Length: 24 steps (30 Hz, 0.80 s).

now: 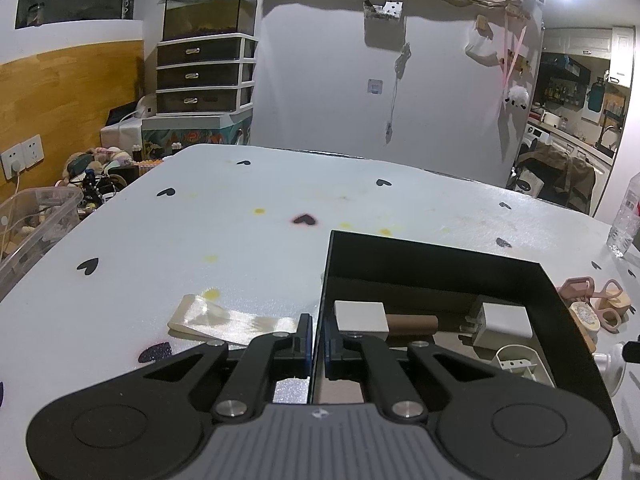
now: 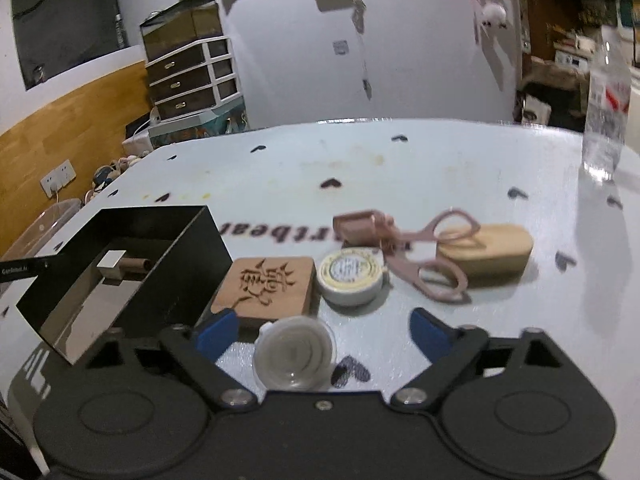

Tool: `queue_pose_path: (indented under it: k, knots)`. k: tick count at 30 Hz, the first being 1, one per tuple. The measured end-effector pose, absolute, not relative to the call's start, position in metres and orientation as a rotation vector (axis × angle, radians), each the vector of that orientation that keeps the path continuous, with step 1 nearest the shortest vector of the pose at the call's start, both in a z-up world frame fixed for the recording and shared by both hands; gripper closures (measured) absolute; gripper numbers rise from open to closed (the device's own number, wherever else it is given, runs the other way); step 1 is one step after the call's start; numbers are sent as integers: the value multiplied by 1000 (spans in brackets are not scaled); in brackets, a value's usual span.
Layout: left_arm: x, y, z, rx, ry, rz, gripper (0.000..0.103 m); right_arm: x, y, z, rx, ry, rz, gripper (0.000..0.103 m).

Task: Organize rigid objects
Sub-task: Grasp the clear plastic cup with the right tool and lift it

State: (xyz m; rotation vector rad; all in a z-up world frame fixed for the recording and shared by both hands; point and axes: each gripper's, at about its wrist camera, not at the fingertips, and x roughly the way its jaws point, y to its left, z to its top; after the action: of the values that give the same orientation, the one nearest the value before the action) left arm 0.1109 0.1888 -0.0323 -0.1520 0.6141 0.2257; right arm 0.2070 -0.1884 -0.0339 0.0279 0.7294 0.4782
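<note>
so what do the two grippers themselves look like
Both match: a grey ribbed body, black rounded housings with a circular disc on each side, and black linkage arms with silver pivot bolts. The left gripper and right gripper have blue finger pads. No cables, sleeves or hands show.

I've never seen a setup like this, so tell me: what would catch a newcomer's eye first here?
Probably the open black box at the left of the heart-printed table, its wall pinched by the shut left gripper, with white blocks and a brown tube inside. Next, the right gripper, jaws wide around a clear round suction cup. Just beyond lie a carved wooden square, a round tin and pink scissors.
</note>
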Motion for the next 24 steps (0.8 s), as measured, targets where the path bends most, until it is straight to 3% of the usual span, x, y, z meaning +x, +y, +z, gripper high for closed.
queue_pose_path:
  k: [3, 14, 16, 24]
  knots:
    - [112, 189, -33, -153, 618, 227, 98, 207, -183, -37, 61, 733, 478, 26]
    - [112, 189, -34, -154, 618, 227, 98, 205, -191, -42, 195, 764, 485, 88]
    - [112, 190, -34, -155, 618, 228, 98, 202, -198, -41, 200, 763, 472, 93]
    - [112, 190, -35, -155, 618, 227, 98, 192, -221, -37, 249, 734, 438, 93]
